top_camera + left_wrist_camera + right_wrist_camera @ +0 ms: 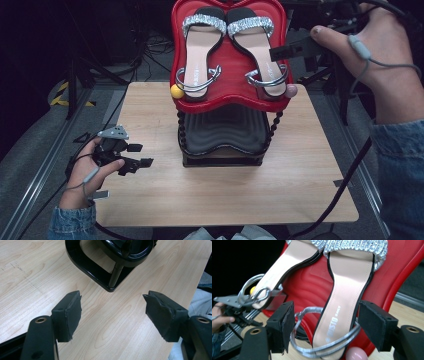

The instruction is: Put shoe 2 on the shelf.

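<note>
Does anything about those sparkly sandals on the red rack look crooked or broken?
Nothing stands out. Both sandals lie side by side on the red upper tray, toes up, ankle straps intact. The black lower tray is bare. The right tongs stand open around one heel without touching it.

You work at a light wooden table that sits in the middle of the high view; grey floor surrounds it; at nine o'clock, yellow-and-black hazard tape marks the floor beside a dark stand leg; toward eleven o'clock, black cables lie tangled in deep shadow; metal rails run along the left edge; the far room stays dark while the tabletop is lit.
</note>
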`<state>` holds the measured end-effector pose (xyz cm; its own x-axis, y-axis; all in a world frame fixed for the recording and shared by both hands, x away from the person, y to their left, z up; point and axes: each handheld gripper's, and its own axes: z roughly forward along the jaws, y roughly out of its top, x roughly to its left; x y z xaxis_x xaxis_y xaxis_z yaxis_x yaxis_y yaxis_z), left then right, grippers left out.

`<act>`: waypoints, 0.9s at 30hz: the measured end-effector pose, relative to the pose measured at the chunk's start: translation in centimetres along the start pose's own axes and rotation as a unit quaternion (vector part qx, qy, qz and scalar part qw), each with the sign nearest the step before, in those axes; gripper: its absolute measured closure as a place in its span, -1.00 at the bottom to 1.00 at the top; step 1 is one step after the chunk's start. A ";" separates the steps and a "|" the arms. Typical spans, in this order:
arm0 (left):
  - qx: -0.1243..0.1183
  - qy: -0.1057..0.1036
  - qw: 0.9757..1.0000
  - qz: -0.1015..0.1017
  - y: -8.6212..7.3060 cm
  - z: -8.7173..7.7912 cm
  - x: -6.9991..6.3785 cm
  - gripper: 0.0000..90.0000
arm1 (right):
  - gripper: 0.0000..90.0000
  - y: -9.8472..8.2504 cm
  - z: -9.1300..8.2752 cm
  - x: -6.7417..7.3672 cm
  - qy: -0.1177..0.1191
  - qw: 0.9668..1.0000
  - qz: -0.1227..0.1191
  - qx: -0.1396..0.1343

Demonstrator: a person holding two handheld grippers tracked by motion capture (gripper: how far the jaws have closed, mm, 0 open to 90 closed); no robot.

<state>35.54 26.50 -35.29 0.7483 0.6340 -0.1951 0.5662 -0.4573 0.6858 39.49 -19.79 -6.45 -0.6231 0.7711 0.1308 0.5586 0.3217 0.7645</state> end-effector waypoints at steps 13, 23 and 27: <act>0.004 0.008 1.000 -0.004 -0.4 -0.2 -0.1 -0.35 | -0.25 -4.7 -2.3 -2.3 0.047 0.997 -0.068 0.008; 0.002 0.009 1.000 -0.010 -0.7 -0.6 -0.1 -0.35 | -0.25 -7.2 -2.8 -3.8 0.070 0.994 -0.087 0.007; 0.004 0.008 1.000 -0.012 -0.7 -0.6 0.0 -0.35 | -0.25 -7.8 -2.8 -4.2 0.074 0.993 -0.092 0.011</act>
<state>34.91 27.16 -35.37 0.7292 0.6544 -0.2003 0.5865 -0.4468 0.6755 36.23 -27.04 -11.18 -0.7887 0.6091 0.0837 0.4391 0.4627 0.7701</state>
